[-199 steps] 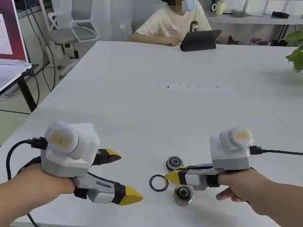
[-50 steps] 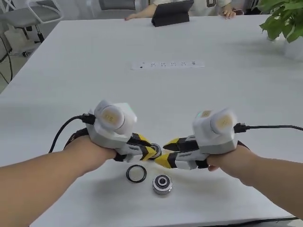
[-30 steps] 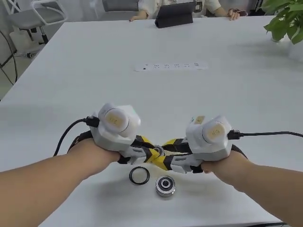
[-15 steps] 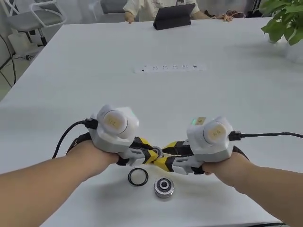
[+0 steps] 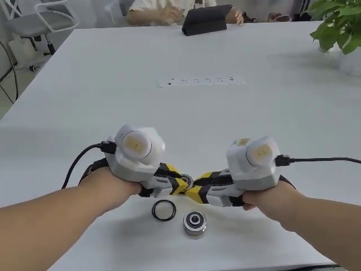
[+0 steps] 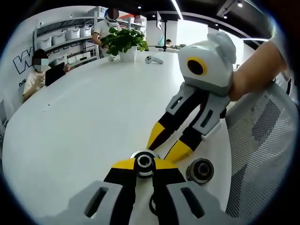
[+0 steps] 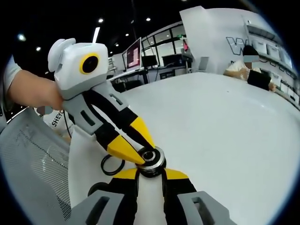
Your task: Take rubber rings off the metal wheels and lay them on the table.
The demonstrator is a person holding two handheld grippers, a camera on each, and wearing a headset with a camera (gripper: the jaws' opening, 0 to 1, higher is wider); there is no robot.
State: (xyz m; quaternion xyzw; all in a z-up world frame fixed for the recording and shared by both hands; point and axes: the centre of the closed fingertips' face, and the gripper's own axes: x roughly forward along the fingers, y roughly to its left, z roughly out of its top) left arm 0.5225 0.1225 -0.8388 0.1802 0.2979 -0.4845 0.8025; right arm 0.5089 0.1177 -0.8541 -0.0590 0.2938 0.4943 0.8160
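While my left gripper [image 5: 178,186] clamps the metal wheel [image 5: 185,181] over the table [image 5: 225,118], my right gripper [image 5: 193,192] bites its rim too. Holding steady, I'd roll the rubber ring [image 7: 162,162] off evenly.

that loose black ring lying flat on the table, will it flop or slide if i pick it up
The rubber ring is a thin open loop, so it will probably sag and feel very light. It lies flat on the smooth white table, so it likely won't roll; a push may just slide it.
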